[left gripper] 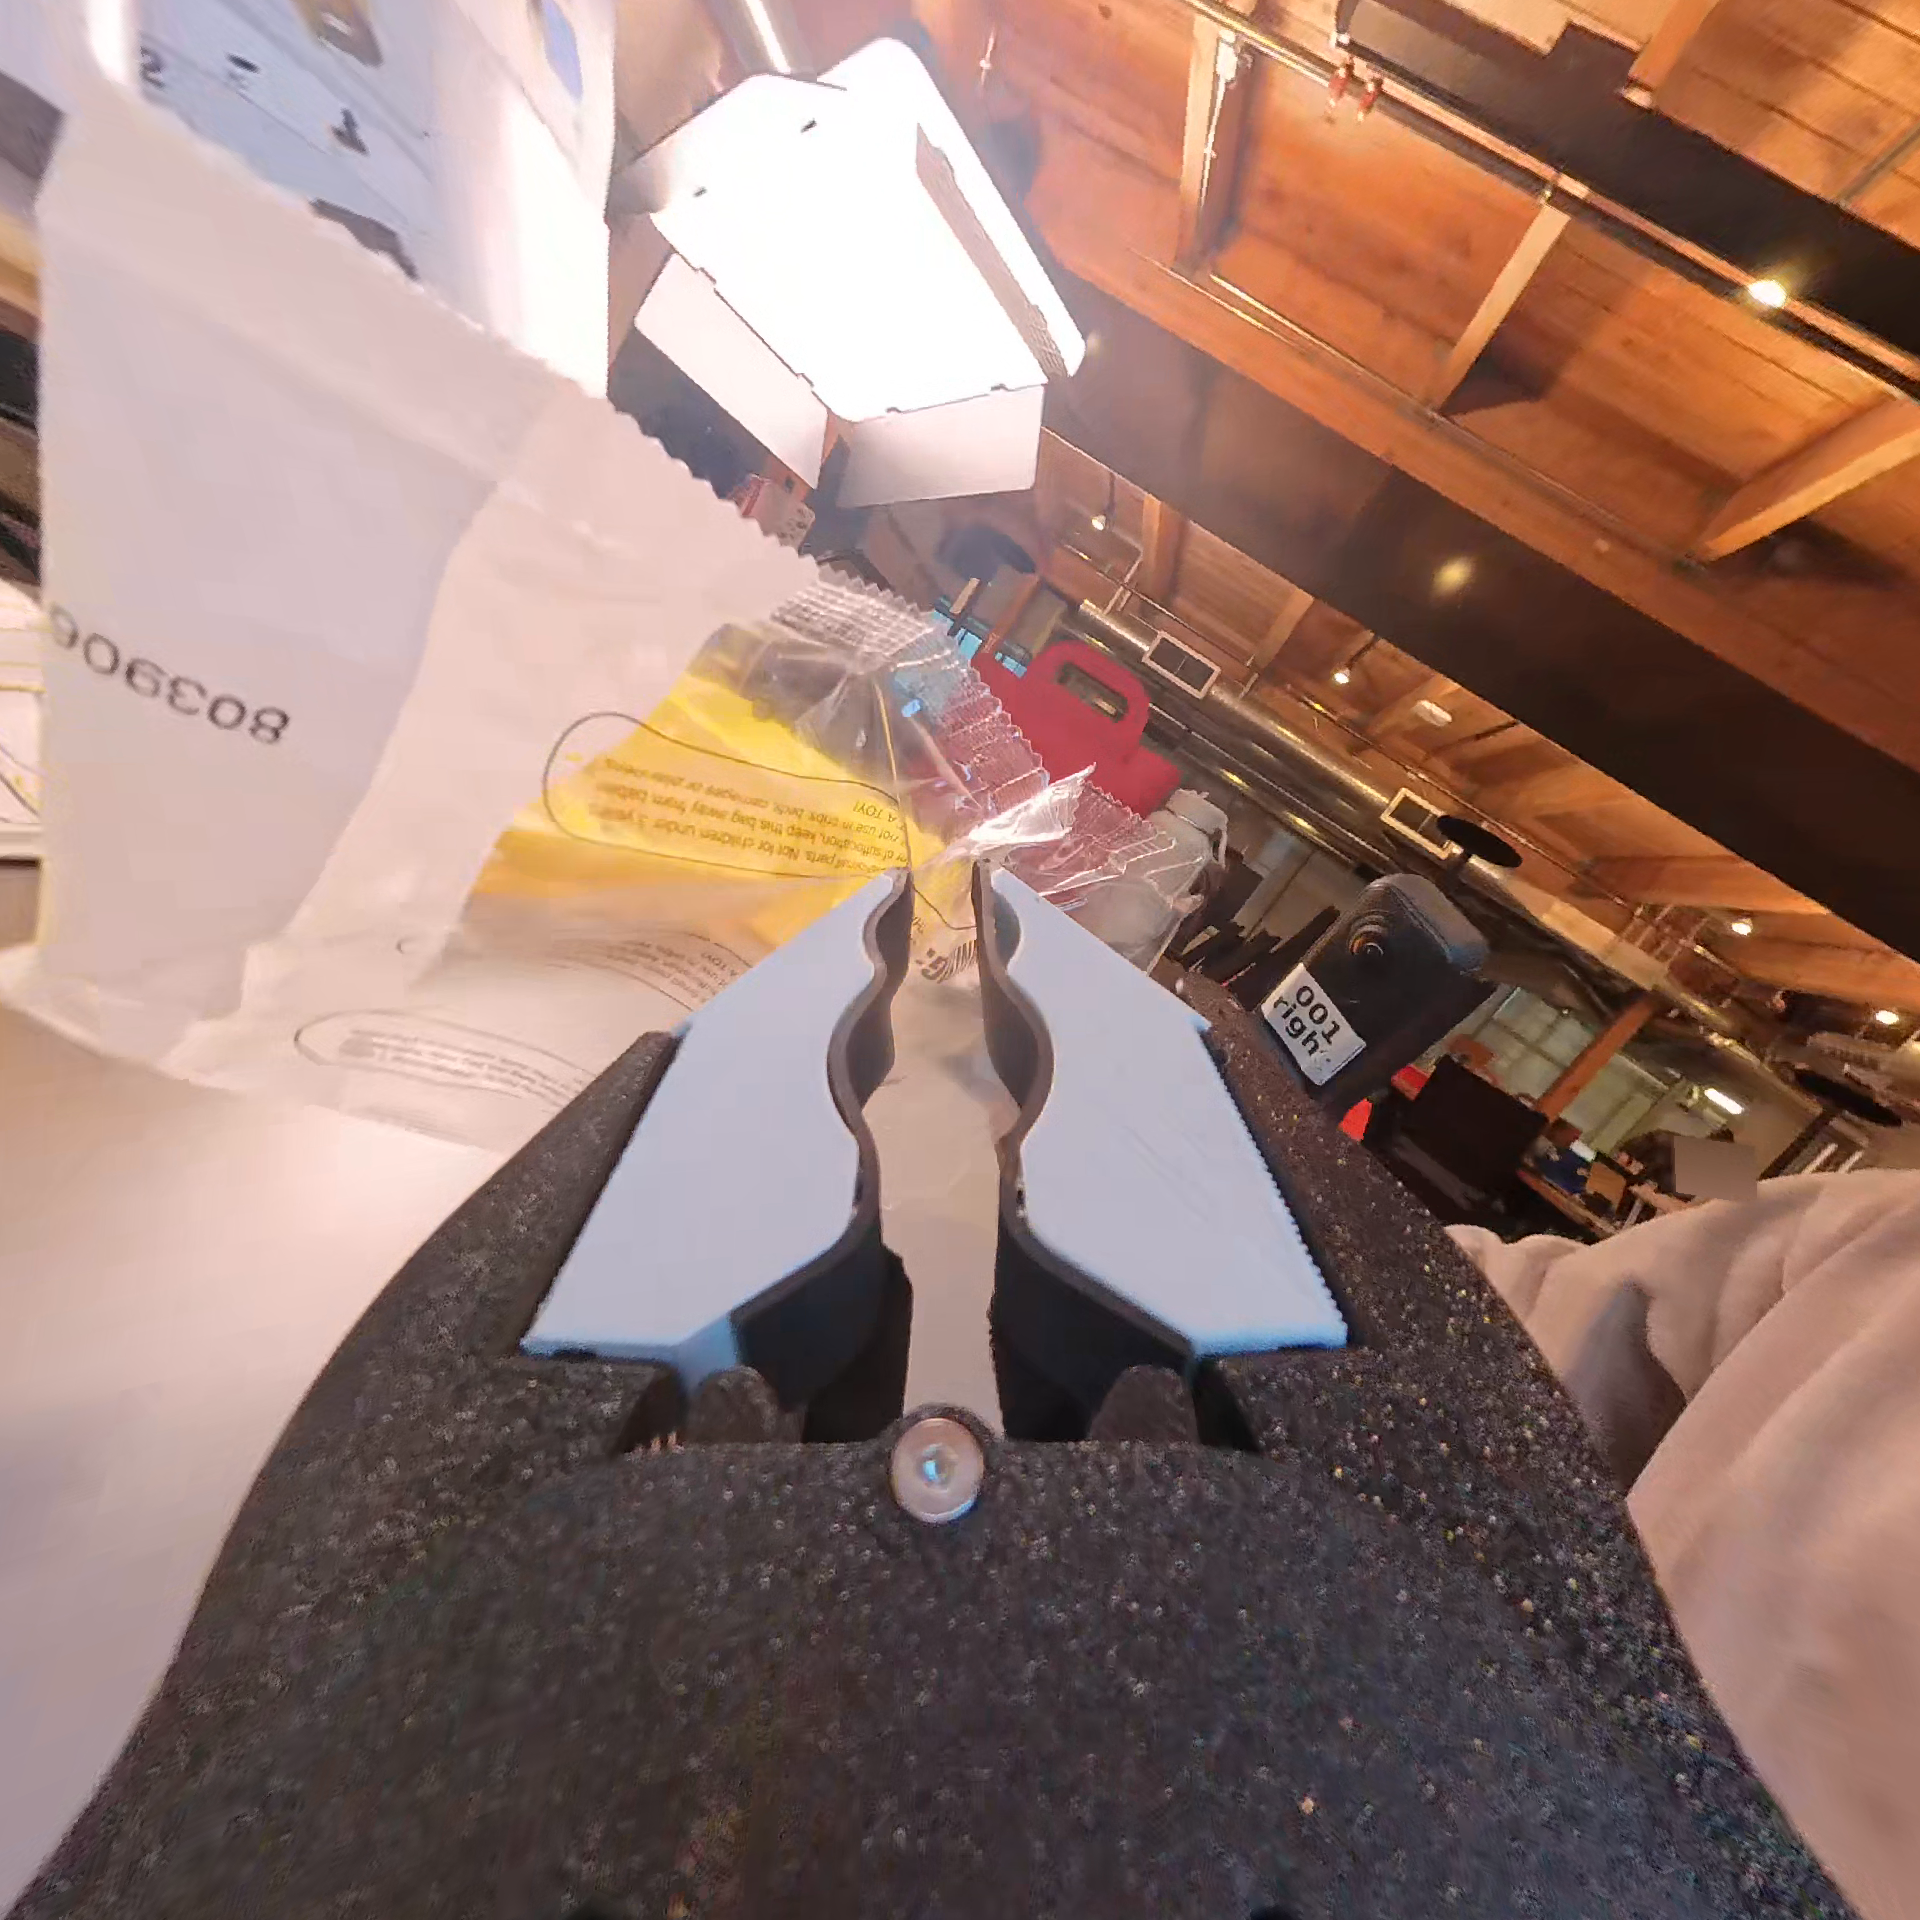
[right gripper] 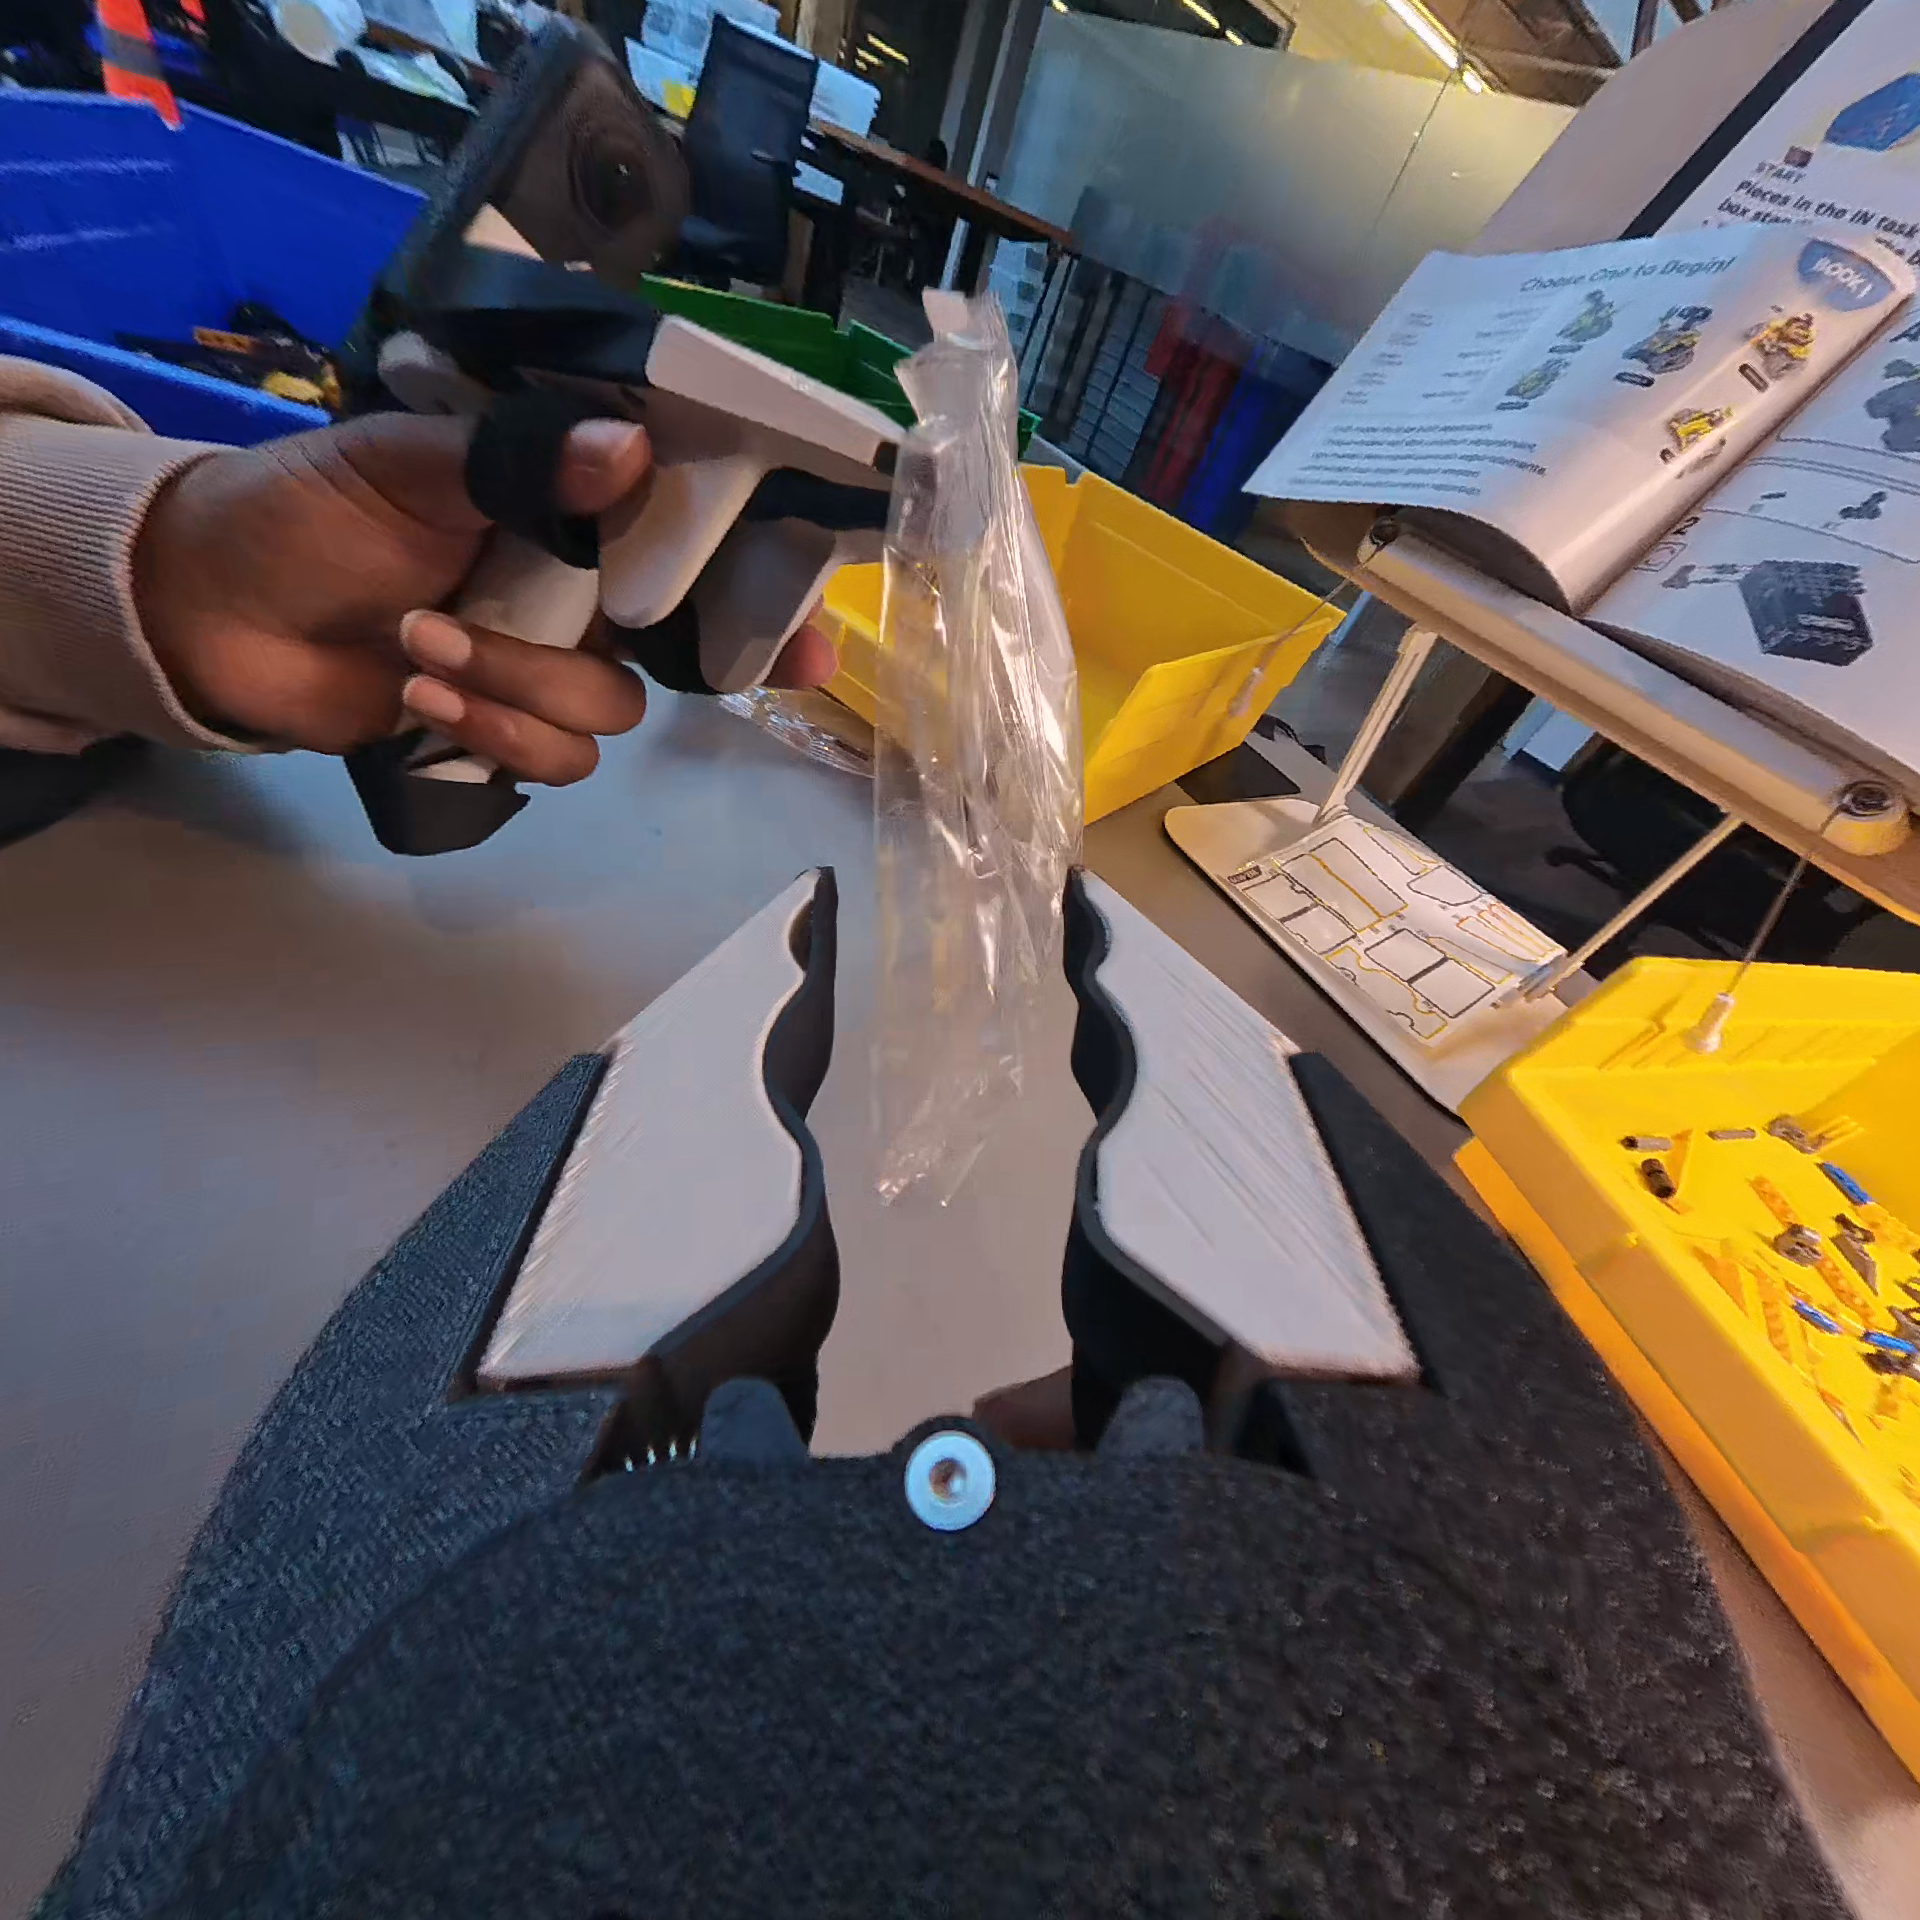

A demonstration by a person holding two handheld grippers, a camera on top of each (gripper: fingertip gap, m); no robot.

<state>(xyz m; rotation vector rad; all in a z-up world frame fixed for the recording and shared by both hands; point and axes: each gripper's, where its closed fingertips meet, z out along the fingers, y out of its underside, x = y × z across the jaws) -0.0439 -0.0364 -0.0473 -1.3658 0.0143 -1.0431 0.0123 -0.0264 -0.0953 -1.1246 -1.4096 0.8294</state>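
Note:
My left gripper [left gripper: 942, 883] points upward and is shut on a clear plastic bag [left gripper: 810, 707] with printing on it; the bag spreads up and to the left of its tips. In the right wrist view a hand [right gripper: 312, 582] holds that left gripper [right gripper: 899, 447], and the bag [right gripper: 966, 790] hangs straight down from its tips above the grey table [right gripper: 312, 1039]. My right gripper [right gripper: 951, 883] is open, and the bag's lower end hangs between its fingers. I cannot tell whether the bag touches them.
A yellow bin [right gripper: 1174, 623] stands behind the bag. Another yellow bin [right gripper: 1621, 1101] at the right holds several small parts. An open booklet [right gripper: 1610, 395] rests on a stand, with a printed sheet [right gripper: 1382, 935] below it. A blue bin [right gripper: 156, 239] is at the far left. Across from one pair of fingers to the other is roughly 8 centimetres.

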